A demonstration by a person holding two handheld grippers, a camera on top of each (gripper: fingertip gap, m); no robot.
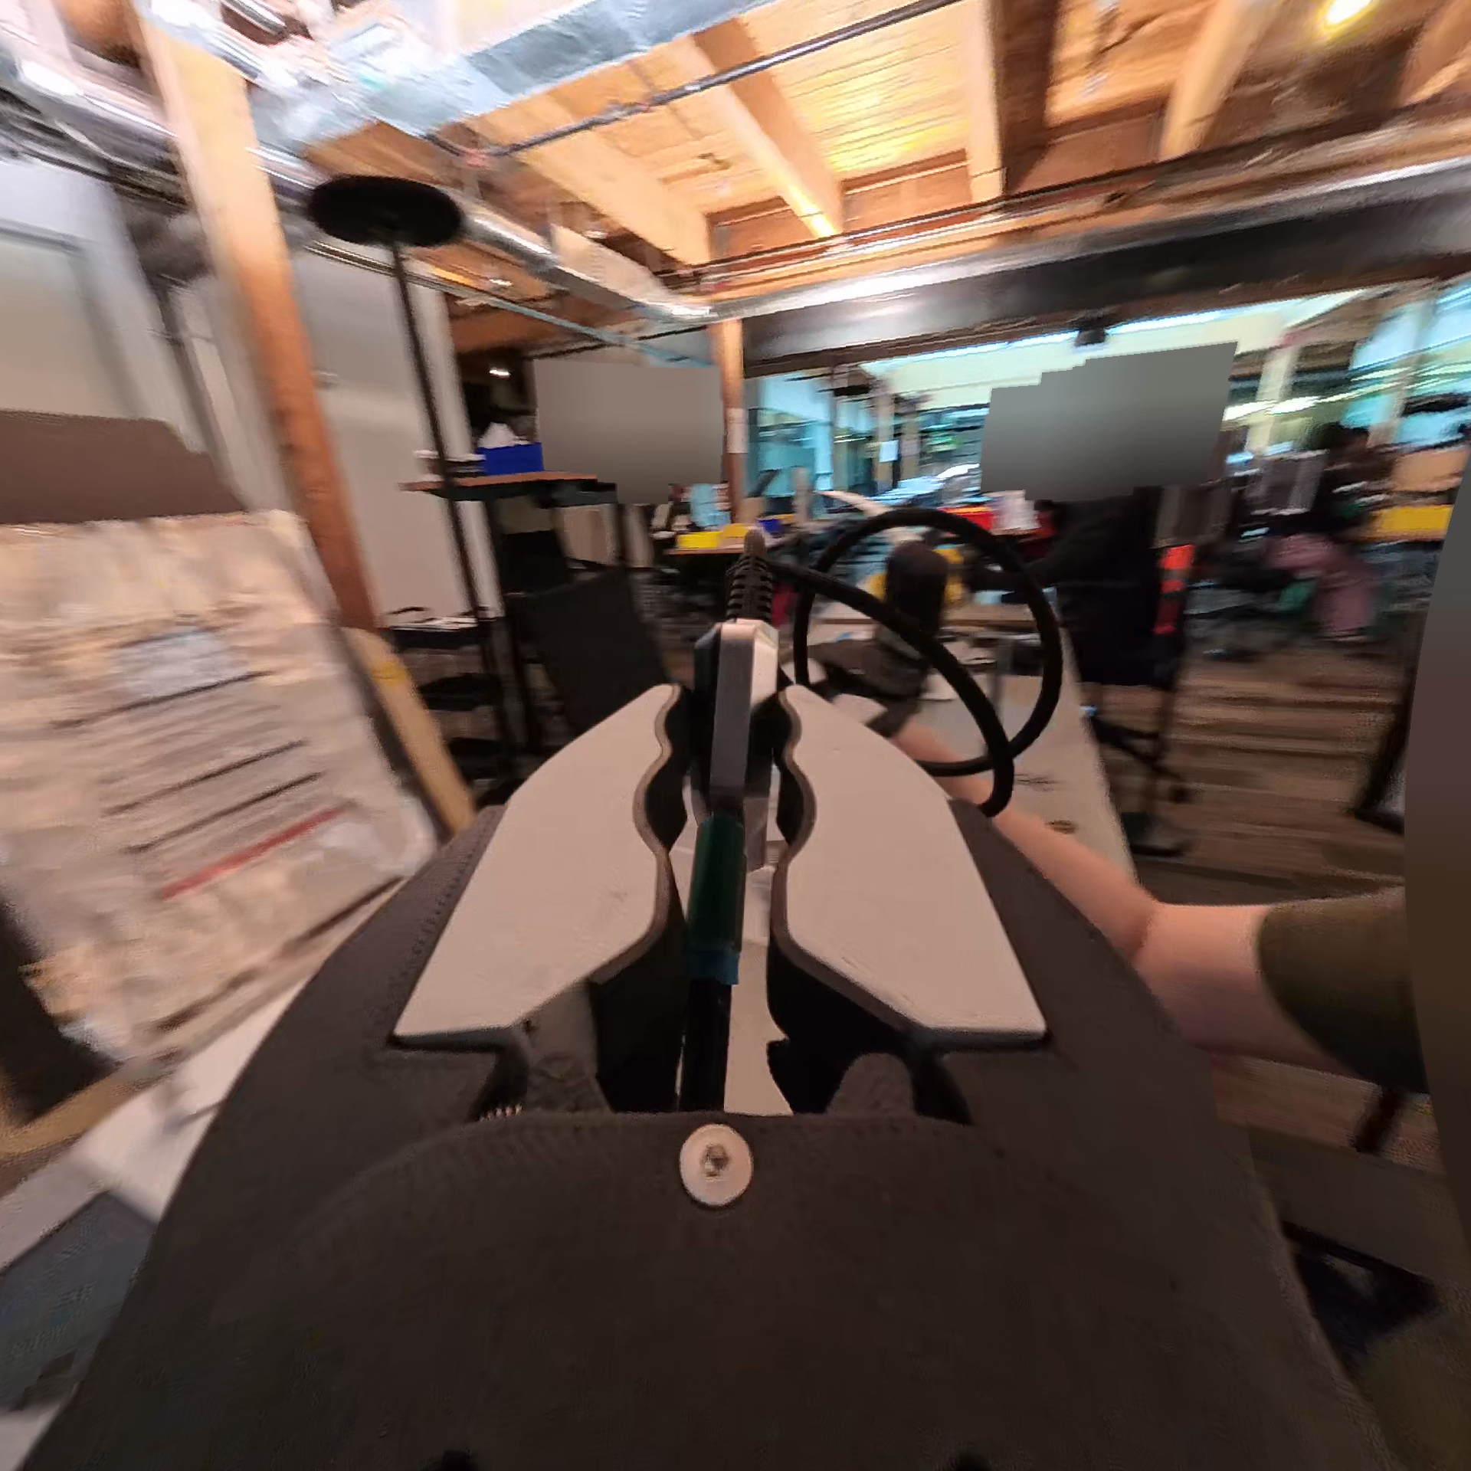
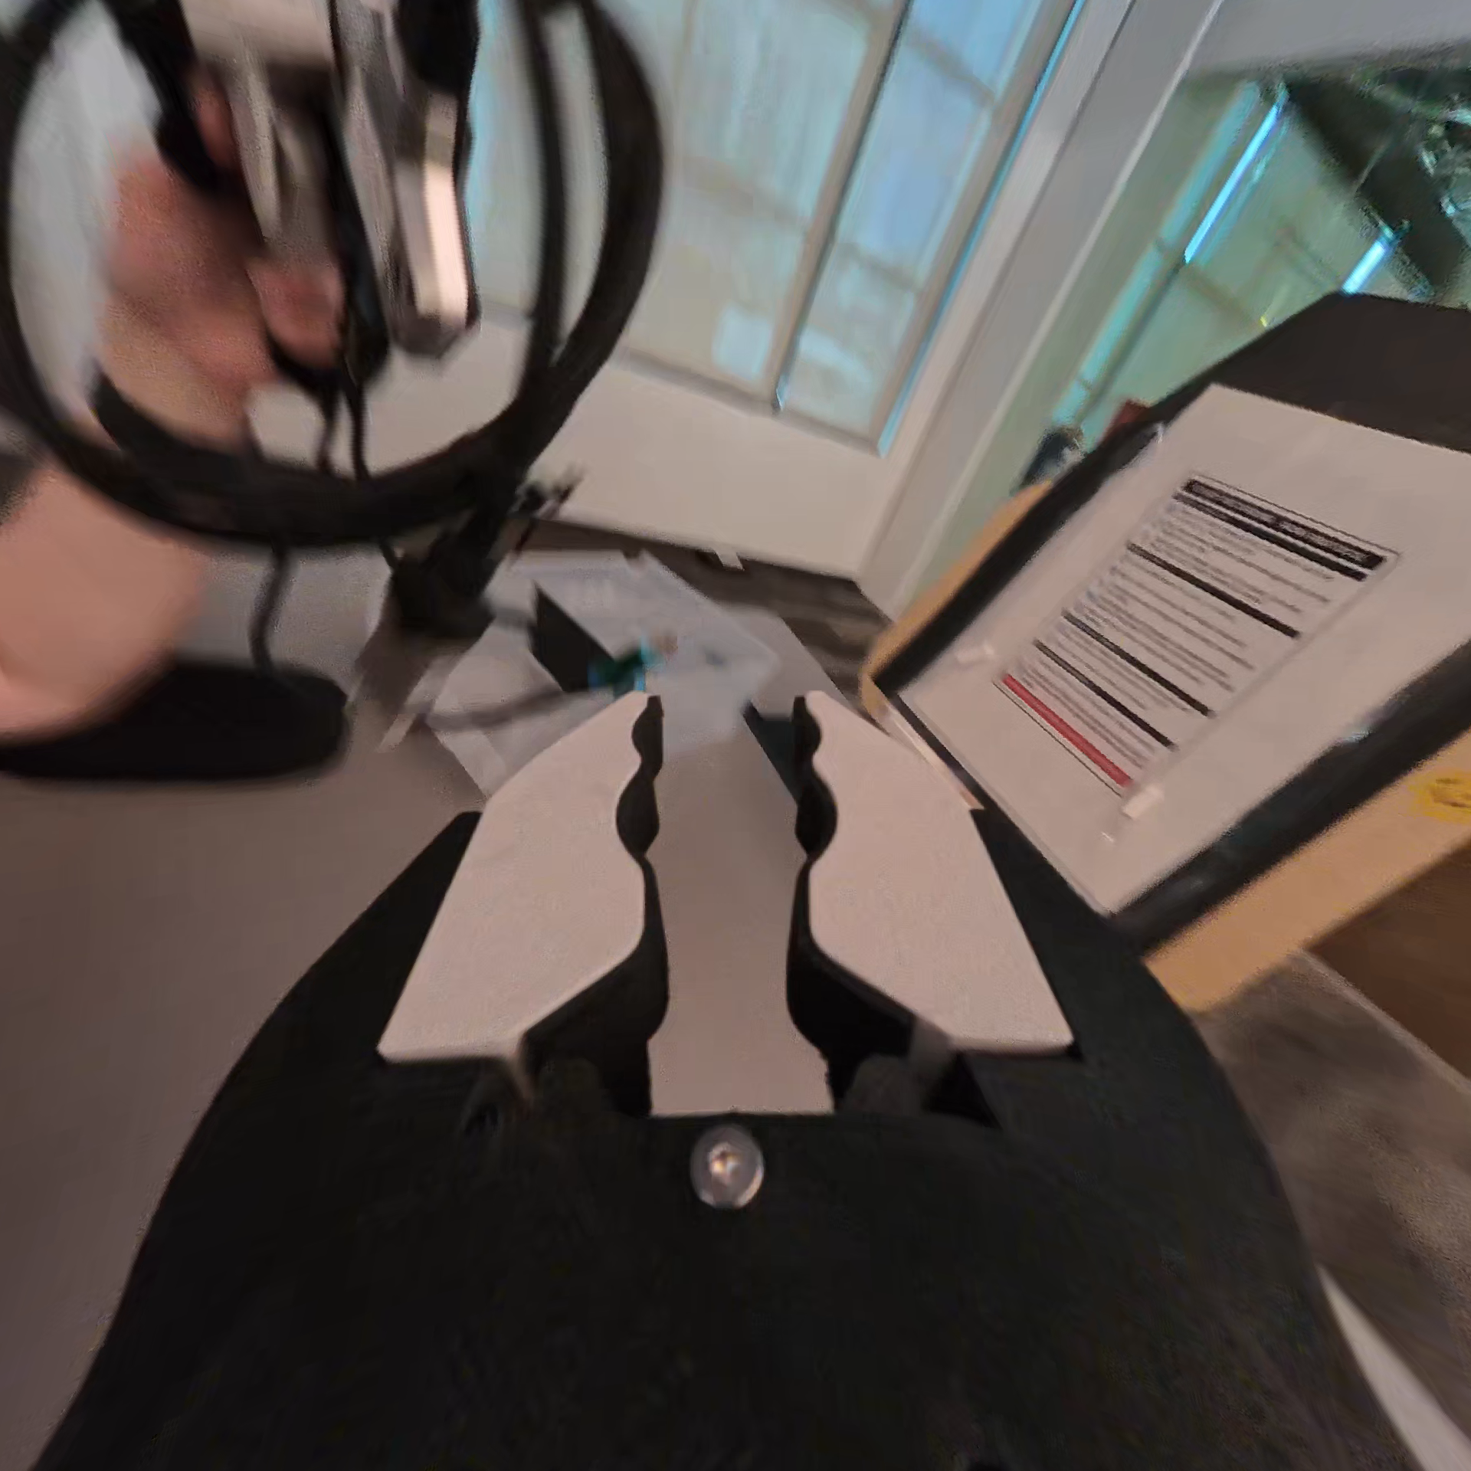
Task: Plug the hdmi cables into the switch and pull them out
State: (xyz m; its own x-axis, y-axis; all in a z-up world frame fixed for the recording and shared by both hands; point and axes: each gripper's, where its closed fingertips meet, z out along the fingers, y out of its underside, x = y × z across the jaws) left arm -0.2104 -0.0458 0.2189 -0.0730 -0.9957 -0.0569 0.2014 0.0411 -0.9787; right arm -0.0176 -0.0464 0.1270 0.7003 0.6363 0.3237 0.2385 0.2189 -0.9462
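Observation:
My left gripper [image 1: 731, 696] is shut on the thin grey HDMI switch [image 1: 736, 748], held edge-on and raised in the air. A black HDMI plug [image 1: 748, 585] sits in the switch's far end, and its black cable [image 1: 1035, 637] loops round to the right. A cable with green tape [image 1: 716, 875] runs back between the jaws from the near end. My right gripper [image 2: 726, 704] is open and empty, low over the grey table [image 2: 159, 915]. In the right wrist view the switch [image 2: 430, 223] and cable loop [image 2: 621, 239] show blurred at the upper left, with a hand [image 2: 183, 302] behind them.
A framed board with a printed sheet [image 2: 1194, 637] leans at the right of the table and also shows in the left wrist view [image 1: 199, 716]. A black box with clutter [image 2: 573, 637] lies ahead of the right gripper. A forearm [image 1: 1114, 915] crosses at the right.

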